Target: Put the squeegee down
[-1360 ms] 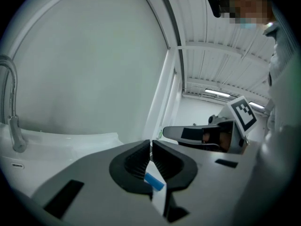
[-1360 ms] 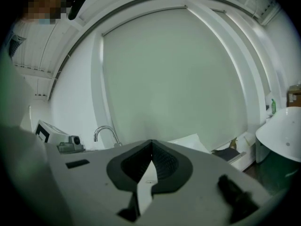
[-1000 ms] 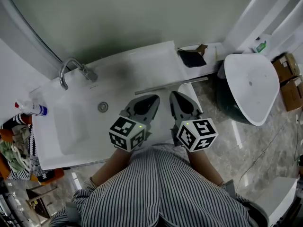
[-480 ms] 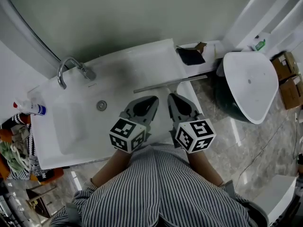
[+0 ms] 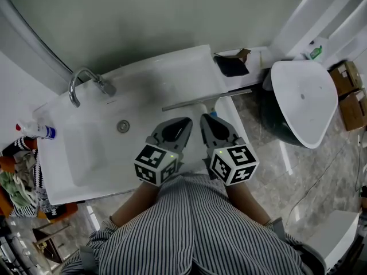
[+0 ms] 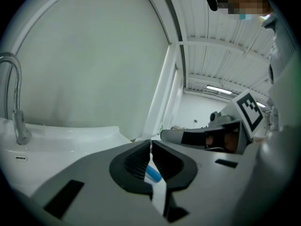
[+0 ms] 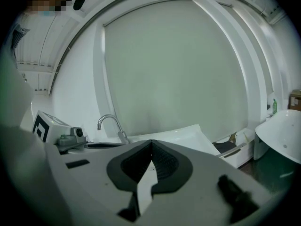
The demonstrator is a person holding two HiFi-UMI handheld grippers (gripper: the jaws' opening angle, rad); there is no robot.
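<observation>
The squeegee lies flat on the right part of the white sink top, its long metal blade running left to right. Its blue handle points toward me. My right gripper hovers just short of that handle, shut and empty, and its pads meet in the right gripper view. My left gripper is beside it on the left, also shut with nothing held. In the left gripper view a bit of the blue handle shows past the jaws.
A chrome faucet stands at the back left of the basin. A spray bottle lies at the far left. A dark object sits at the back right corner. A white fixture and cardboard boxes are to the right.
</observation>
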